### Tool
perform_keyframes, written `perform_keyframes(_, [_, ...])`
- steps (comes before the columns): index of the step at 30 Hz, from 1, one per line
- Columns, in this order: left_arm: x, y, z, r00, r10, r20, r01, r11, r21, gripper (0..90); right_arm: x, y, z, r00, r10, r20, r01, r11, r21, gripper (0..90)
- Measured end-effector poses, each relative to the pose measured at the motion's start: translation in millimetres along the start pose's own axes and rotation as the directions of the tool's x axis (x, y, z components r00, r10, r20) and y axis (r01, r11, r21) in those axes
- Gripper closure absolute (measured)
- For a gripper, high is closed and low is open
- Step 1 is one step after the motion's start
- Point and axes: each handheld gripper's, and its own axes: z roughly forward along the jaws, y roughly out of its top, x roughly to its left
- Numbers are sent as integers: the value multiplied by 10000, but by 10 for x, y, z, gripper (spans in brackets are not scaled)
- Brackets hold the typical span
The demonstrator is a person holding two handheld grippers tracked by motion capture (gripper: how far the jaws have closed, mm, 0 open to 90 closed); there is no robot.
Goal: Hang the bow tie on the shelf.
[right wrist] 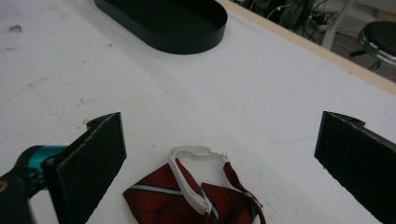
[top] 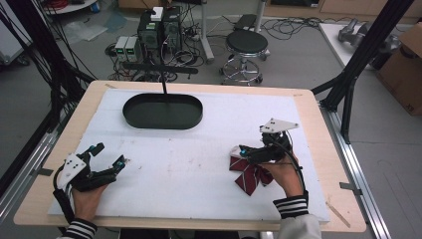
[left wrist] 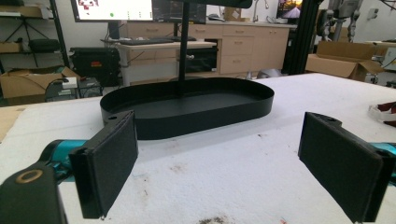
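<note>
A dark red striped bow tie (top: 250, 175) with a white strap (right wrist: 196, 154) lies crumpled on the white table cover (top: 199, 164) at the front right. My right gripper (top: 245, 154) hovers just above and behind it, open. In the right gripper view its jaws stand wide apart around the bow tie (right wrist: 187, 198), touching nothing. My left gripper (top: 107, 155) rests low at the front left, open and empty, pointing at the black oval tray (left wrist: 187, 107). That tray (top: 162, 111) sits at the back centre of the table and holds nothing. The tie's edge (left wrist: 385, 112) peeks in at the far right of the left gripper view.
A thin black post (top: 164, 85) rises at the tray's far rim. The wooden table edge (top: 318, 129) frames the white cover. Behind the table stand a stool (top: 246, 45), computer towers (top: 159, 30) with cables, and slanted black frame posts (top: 363, 55) at the right.
</note>
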Motion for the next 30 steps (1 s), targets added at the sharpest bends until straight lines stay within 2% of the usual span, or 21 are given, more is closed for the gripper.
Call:
perform_keyframes(2, [2, 1, 3, 10000, -21, -2, 21, 10000, 34, 125, 2, 3, 49, 9997, -23, -243, 29, 9997, 223, 9])
perform_keyframes(4, [2, 1, 5, 10000, -25, -10, 25, 10000, 52, 125, 13, 16, 96, 9995, -100, -300, 113, 9991, 419, 9])
perform_keyframes(6, [2, 2, 3, 10000, -25, -7, 25, 10000, 54, 125, 18, 30, 133, 9989, -182, -440, 210, 9977, 642, 51])
perform_keyframes(9, [3, 2, 4, 10000, 5, -1, -5, 10000, 73, 125, 27, 48, 181, 9971, -254, -714, 322, 9949, 960, 58])
perform_keyframes(13, [1, 2, 4, 10000, 25, -5, -25, 10000, 82, 125, 50, 67, 271, 9948, -473, -900, 599, 9878, 1438, 75])
perform_keyframes(15, [3, 2, 2, 10000, 23, -6, -23, 10000, 80, 125, 63, 72, 304, 9933, -692, -924, 836, 9832, 1624, 159])
perform_keyframes(17, [3, 2, 3, 10000, 8, -14, -8, 10000, 80, 125, 87, 72, 346, 9911, -940, -937, 1097, 9776, 1794, 163])
perform_keyframes(22, [5, 2, 5, 10000, -36, -8, 36, 10000, 87, 125, 83, 50, 448, 9889, -661, -1329, 939, 9720, 2156, 172])
perform_keyframes(27, [6, 2, 6, 10000, -63, -12, 64, 10000, 76, 125, 103, 22, 557, 9805, -832, -1780, 1305, 9530, 2735, 241])
perform_keyframes(30, [8, 3, 6, 10000, -76, -10, 76, 9999, 98, 125, 107, 11, 614, 9791, -789, -1873, 1350, 9414, 3092, 299])
